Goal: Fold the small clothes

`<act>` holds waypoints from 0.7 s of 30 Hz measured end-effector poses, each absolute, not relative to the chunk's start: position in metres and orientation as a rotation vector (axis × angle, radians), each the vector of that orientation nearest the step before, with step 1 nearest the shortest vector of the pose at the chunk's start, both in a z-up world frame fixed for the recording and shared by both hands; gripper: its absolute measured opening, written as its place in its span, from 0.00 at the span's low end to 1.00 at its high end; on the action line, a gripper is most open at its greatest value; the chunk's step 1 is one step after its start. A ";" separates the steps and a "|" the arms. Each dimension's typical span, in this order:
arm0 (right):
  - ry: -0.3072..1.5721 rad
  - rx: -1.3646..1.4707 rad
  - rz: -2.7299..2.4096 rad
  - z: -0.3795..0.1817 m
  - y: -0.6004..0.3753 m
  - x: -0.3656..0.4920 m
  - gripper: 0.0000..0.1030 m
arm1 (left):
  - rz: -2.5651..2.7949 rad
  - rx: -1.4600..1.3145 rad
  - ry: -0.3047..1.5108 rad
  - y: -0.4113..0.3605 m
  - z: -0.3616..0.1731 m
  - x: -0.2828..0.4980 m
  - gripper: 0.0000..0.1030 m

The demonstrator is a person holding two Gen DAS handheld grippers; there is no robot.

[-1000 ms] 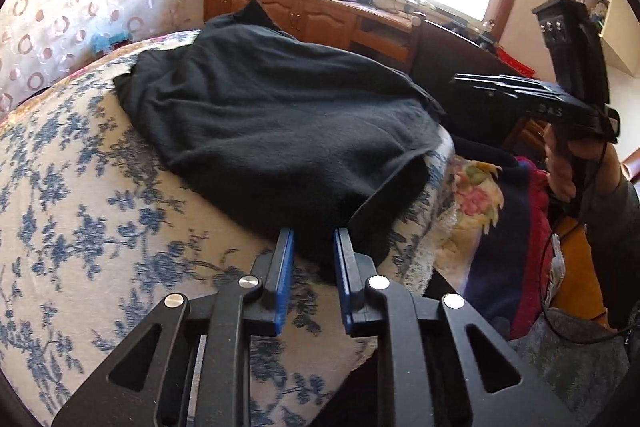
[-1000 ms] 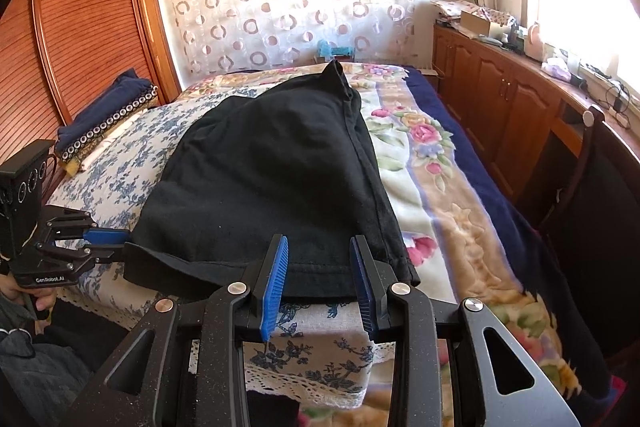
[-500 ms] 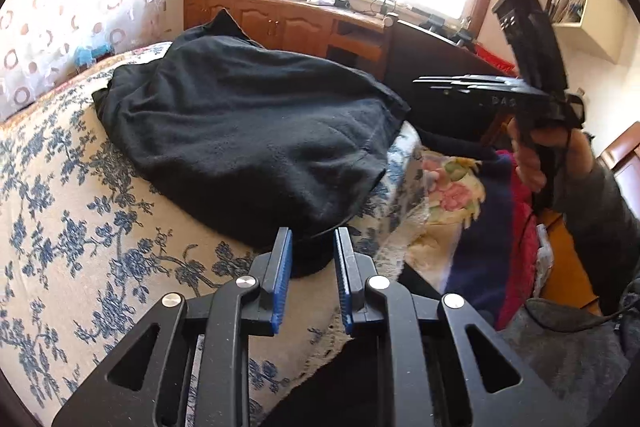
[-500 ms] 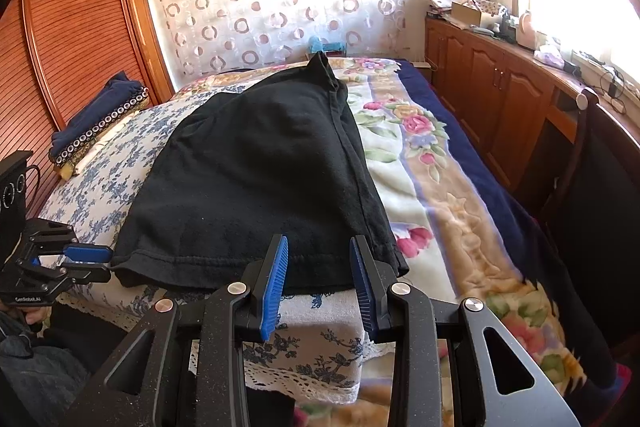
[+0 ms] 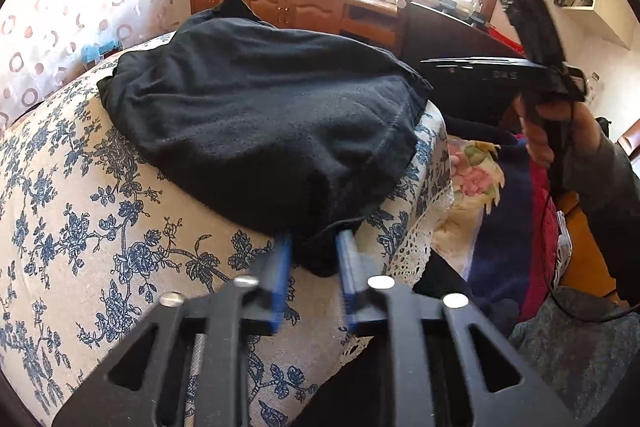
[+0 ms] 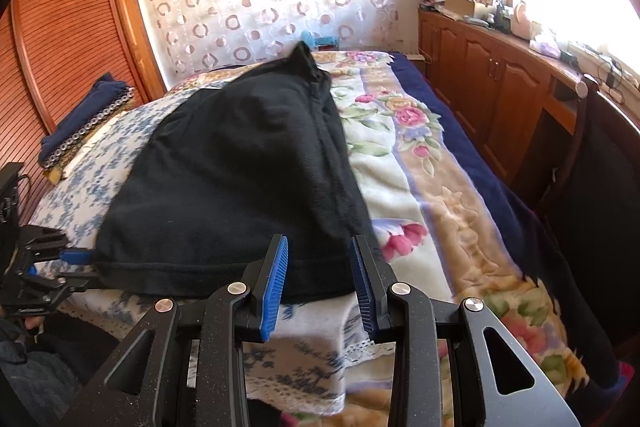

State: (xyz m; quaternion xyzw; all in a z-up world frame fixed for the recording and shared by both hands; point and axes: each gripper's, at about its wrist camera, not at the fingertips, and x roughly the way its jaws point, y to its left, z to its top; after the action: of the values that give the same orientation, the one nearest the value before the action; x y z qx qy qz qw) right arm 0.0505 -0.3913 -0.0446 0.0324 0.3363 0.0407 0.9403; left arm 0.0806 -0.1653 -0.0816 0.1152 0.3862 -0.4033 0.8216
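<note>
Left hand-held gripper (image 5: 311, 259) just squeezing shut on black cloth (image 5: 260, 119) corner. Right hand-held gripper (image 6: 318, 275) open over hem. Ready for folding.

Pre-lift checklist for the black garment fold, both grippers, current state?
1. Left gripper at the black garment near corner: ok, hem sits between its jaws, which have just been closing.
2. Left grip firm: cannot tell, pad contact is blurred.
3. Right gripper at the hem: not ok, its jaws are open, above the edge, nothing pinched.
4. Garment spread flat on the floral sheet: ok, a few soft wrinkles only.
5. Fold path over the garment free: ok, nothing lies on it.
6. Far tip of garment flat: not ok, it stands up.
</note>
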 end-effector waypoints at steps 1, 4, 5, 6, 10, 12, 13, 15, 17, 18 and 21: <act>0.692 0.071 0.082 -0.047 -0.393 0.054 0.32 | -0.850 0.231 0.823 -0.164 -0.079 0.079 0.09; 0.713 0.075 0.082 -0.054 -0.394 0.065 0.32 | -0.845 0.191 0.781 -0.158 -0.064 0.066 0.08; 0.718 0.075 0.079 -0.056 -0.393 0.068 0.32 | -0.845 0.188 0.768 -0.156 -0.058 0.062 0.08; 0.724 0.076 0.080 -0.058 -0.393 0.071 0.36 | -0.838 0.190 0.761 -0.155 -0.055 0.059 0.08; 0.736 0.093 0.058 -0.063 -0.396 0.078 0.48 | -0.826 0.183 0.770 -0.154 -0.055 0.056 0.08; 0.742 0.106 0.054 -0.065 -0.399 0.080 0.55 | -0.822 0.177 0.779 -0.154 -0.057 0.058 0.08; 0.746 0.113 0.052 -0.065 -0.401 0.082 0.55 | -0.821 0.169 0.786 -0.154 -0.058 0.060 0.08; 0.757 0.142 0.063 -0.067 -0.403 0.083 0.56 | -0.817 0.162 0.789 -0.154 -0.059 0.061 0.08; 0.761 0.162 0.073 -0.066 -0.405 0.083 0.56 | -0.813 0.162 0.785 -0.154 -0.058 0.061 0.08; 0.762 0.167 0.077 -0.067 -0.405 0.083 0.56 | -0.812 0.163 0.783 -0.154 -0.057 0.061 0.08; 0.761 0.175 0.098 -0.066 -0.405 0.079 0.55 | -0.811 0.167 0.779 -0.155 -0.056 0.061 0.08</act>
State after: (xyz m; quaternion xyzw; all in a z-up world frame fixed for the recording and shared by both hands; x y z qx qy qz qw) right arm 0.0792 -0.4047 -0.0661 0.0854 0.3708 0.0479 0.9235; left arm 0.0608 -0.1550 -0.0558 0.0791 0.3691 -0.3838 0.8427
